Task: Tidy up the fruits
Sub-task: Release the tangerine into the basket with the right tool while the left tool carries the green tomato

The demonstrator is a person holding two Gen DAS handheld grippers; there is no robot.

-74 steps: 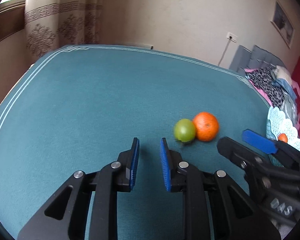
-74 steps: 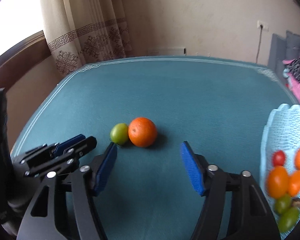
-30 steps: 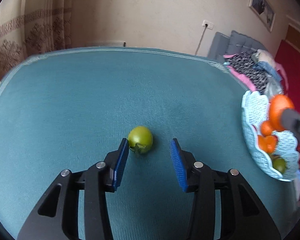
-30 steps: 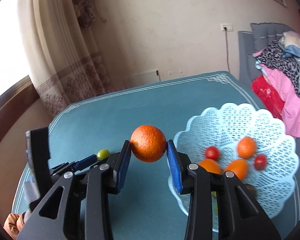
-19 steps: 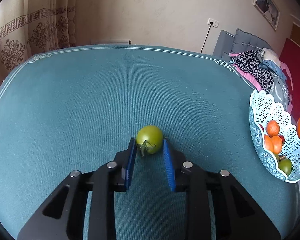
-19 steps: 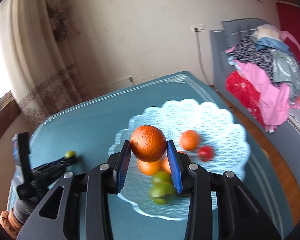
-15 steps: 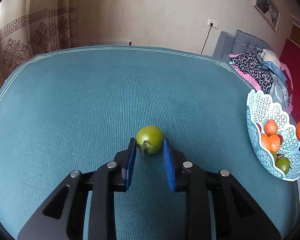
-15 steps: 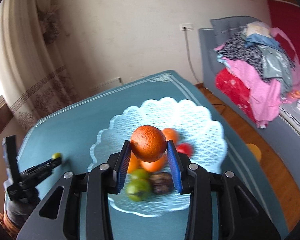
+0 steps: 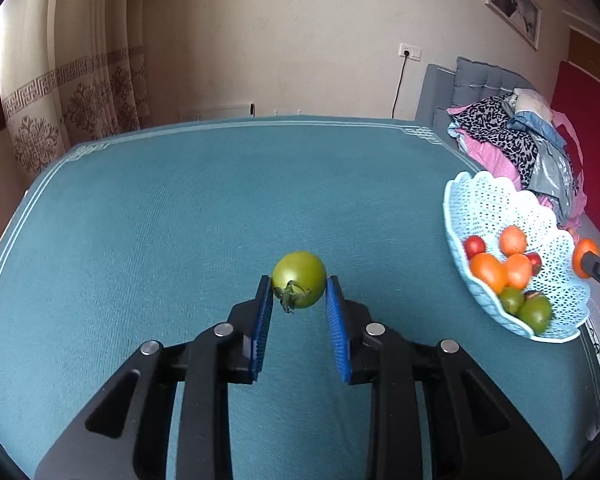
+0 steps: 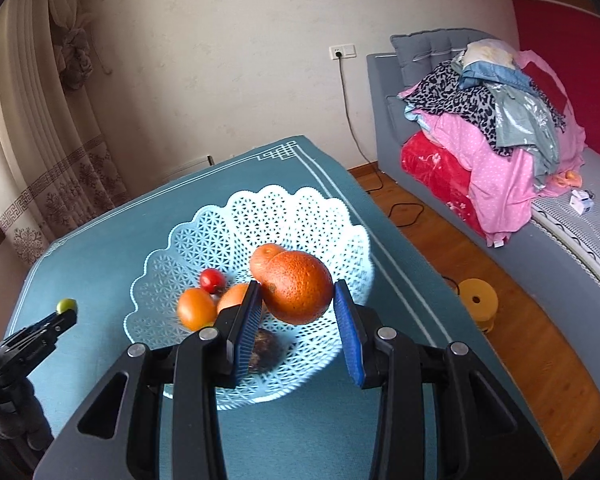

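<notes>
The orange [image 10: 298,287] is pinched by the right gripper [image 10: 296,306] above the basket [image 10: 260,216] for release, while the green tomato [image 9: 299,279] is clamped in the left gripper [image 9: 299,305], the basket lying at its three o'clock

Teal ribbed tablecloth [image 9: 180,220], white line border – pale blue lattice plastic basket [image 10: 300,220] – round pitted orange fruit [image 10: 298,292] – green tomato [image 9: 299,279] – blue finger pads [image 10: 247,330] – beige curtain [image 9: 80,80], brown key-pattern band
</notes>
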